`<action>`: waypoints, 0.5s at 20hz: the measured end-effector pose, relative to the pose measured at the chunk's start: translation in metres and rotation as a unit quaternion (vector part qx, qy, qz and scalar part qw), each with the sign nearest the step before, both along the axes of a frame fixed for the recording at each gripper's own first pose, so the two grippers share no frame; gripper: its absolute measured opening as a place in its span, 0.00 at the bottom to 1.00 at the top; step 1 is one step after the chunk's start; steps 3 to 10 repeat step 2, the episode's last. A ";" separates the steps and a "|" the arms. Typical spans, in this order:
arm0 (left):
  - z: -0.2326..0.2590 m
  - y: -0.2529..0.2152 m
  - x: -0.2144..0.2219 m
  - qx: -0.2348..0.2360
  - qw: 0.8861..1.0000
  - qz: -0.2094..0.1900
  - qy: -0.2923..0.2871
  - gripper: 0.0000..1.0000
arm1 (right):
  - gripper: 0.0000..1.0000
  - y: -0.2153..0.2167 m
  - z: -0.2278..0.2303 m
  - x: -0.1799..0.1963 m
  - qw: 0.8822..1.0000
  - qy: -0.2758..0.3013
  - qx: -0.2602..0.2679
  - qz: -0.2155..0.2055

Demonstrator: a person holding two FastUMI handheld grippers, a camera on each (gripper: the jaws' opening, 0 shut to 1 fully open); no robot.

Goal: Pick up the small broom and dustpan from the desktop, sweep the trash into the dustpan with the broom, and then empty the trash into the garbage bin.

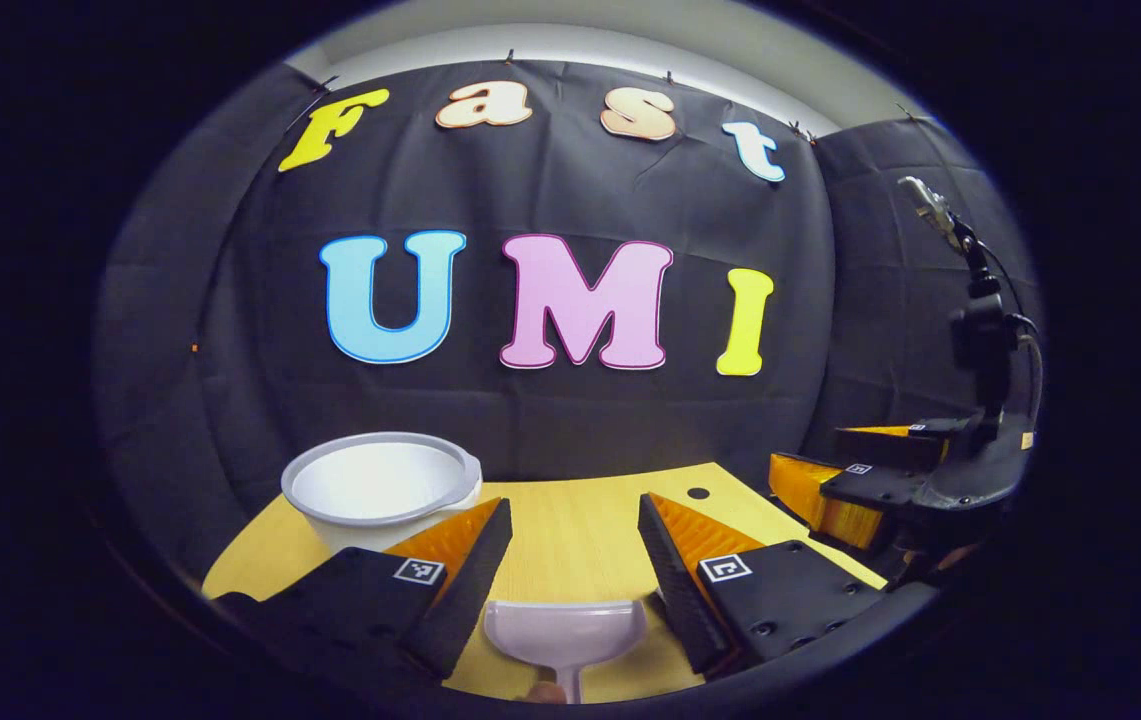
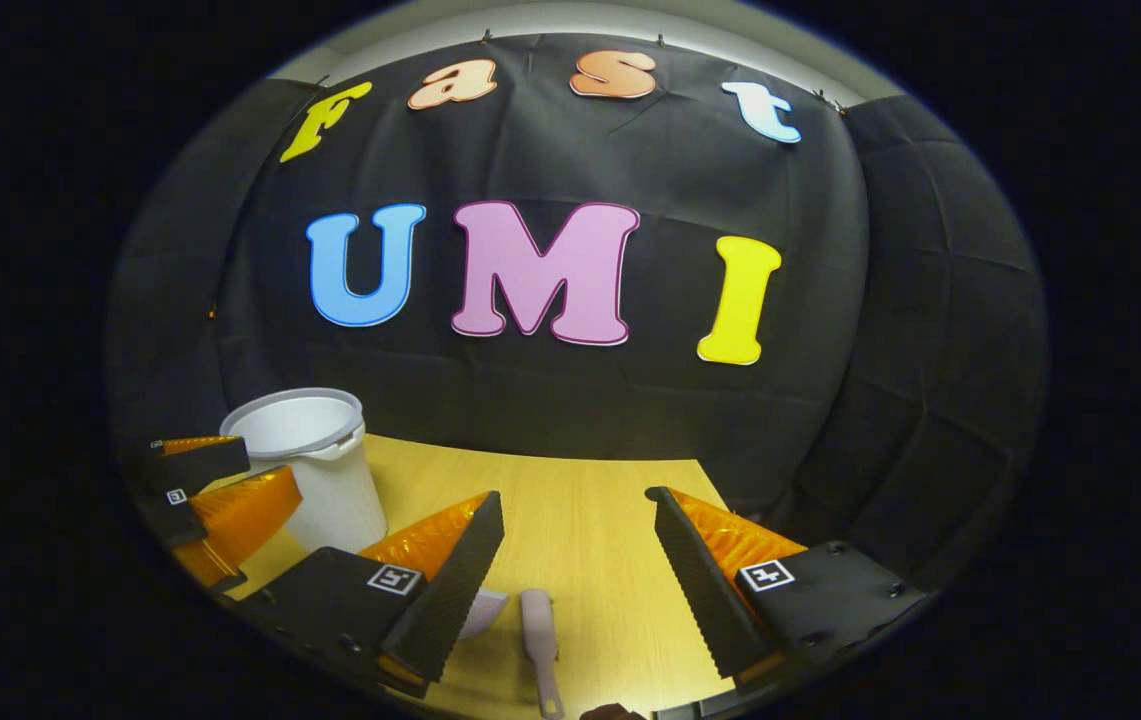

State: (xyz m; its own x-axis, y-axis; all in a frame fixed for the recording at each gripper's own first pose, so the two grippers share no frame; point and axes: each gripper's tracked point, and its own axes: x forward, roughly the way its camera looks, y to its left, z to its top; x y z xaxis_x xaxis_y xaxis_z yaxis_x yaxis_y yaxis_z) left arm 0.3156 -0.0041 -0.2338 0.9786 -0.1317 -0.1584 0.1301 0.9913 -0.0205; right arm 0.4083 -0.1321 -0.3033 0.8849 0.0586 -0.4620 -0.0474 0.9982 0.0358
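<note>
Left gripper view: left gripper [image 1: 570, 560], spread, is hovering over the dustpan [image 1: 564, 632], bottom centre; right gripper [image 2: 570, 560], spread, is hanging above the broom [image 2: 540, 640].

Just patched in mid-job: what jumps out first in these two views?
The white garbage bin stands at the desktop's far left edge against the booth wall. The pale dustpan lies between the open left claw's fingers, and the small broom lies on the wood below the open right claw.

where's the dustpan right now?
In the left gripper view the dustpan lies on the wooden desktop, low centre between the open left gripper's fingers, nearer than the white garbage bin.
</note>
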 end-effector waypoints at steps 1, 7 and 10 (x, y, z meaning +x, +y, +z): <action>0.010 0.002 -0.001 0.003 1.000 -0.001 -0.010 0.75 | 1.00 0.003 0.001 0.000 1.000 -0.003 0.005 0.001; 0.018 0.002 -0.003 0.006 1.000 -0.005 -0.016 0.75 | 1.00 0.002 0.002 0.000 1.000 -0.007 0.006 -0.002; 0.018 0.002 -0.003 0.006 1.000 -0.005 -0.016 0.75 | 1.00 0.002 0.002 0.000 1.000 -0.007 0.006 -0.002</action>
